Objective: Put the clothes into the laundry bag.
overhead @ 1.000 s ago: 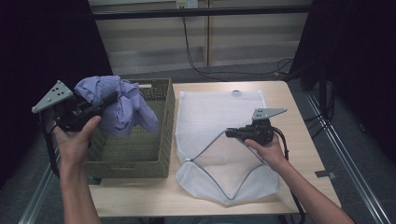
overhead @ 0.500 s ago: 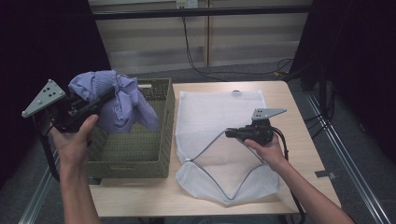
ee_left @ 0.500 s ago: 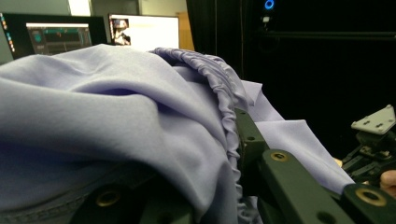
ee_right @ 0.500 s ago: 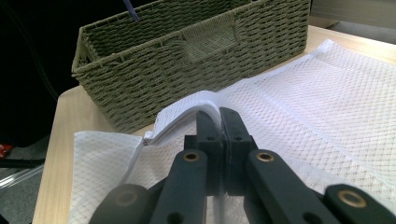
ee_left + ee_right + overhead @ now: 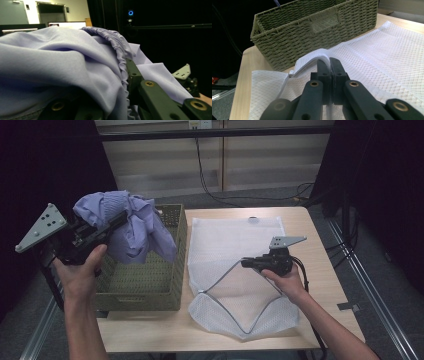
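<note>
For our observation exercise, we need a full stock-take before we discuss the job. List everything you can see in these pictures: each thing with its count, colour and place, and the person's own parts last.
Garment: one, lilac, bunched, held up above the left end of the basket.
Woven basket: one, olive green, on the table's left side.
Mesh laundry bag: one, white, flat on the table right of the basket, its opening edge lifted.
Table: one, light wood.
Cables: black, on the floor behind the table.
Left hand-held gripper: one, black with a grey plate, shut on the garment.
Right hand-held gripper: one, black with a grey plate, shut on the bag's opening edge.
Forearms: two, bare, coming in from the bottom edge.
</note>
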{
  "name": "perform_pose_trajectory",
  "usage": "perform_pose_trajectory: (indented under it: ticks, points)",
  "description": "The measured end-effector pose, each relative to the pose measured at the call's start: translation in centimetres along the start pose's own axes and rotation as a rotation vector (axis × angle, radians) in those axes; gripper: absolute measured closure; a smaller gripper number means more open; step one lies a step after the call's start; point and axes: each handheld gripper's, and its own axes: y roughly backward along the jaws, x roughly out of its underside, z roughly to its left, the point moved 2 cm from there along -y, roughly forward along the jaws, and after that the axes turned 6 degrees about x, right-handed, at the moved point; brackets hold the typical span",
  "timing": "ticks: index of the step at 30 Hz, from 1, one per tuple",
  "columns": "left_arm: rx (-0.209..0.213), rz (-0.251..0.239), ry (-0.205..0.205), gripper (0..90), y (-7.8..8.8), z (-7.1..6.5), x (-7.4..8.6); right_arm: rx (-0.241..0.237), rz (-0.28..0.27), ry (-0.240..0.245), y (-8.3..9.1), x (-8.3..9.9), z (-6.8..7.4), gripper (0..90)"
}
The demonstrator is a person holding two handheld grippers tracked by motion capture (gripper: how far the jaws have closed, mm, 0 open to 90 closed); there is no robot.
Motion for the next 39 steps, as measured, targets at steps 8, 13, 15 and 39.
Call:
perform_pose_trajectory:
  ticks: [8, 13, 15, 39]
  points:
    - [0.039, -0.007, -0.009, 80.4, -1.2, -1.5, -0.6, -0.004, 0.002, -0.002, 0.0, 0.0, 0.0, 88.5]
    - [0.071, -0.003, -0.04, 80.3, -1.7, -2.8, -1.2, -0.002, 0.002, -0.002, -0.1, 0.0, 0.0, 88.4]
    - [0.075, -0.003, -0.055, 80.3, -1.9, -3.4, -1.5, -0.005, 0.001, -0.003, -0.1, 0.0, 0.0, 88.4]
    - [0.249, -0.009, -0.081, 80.4, -5.7, -9.3, -2.7, -0.017, -0.006, -0.024, -0.1, 0.1, -0.1, 88.5]
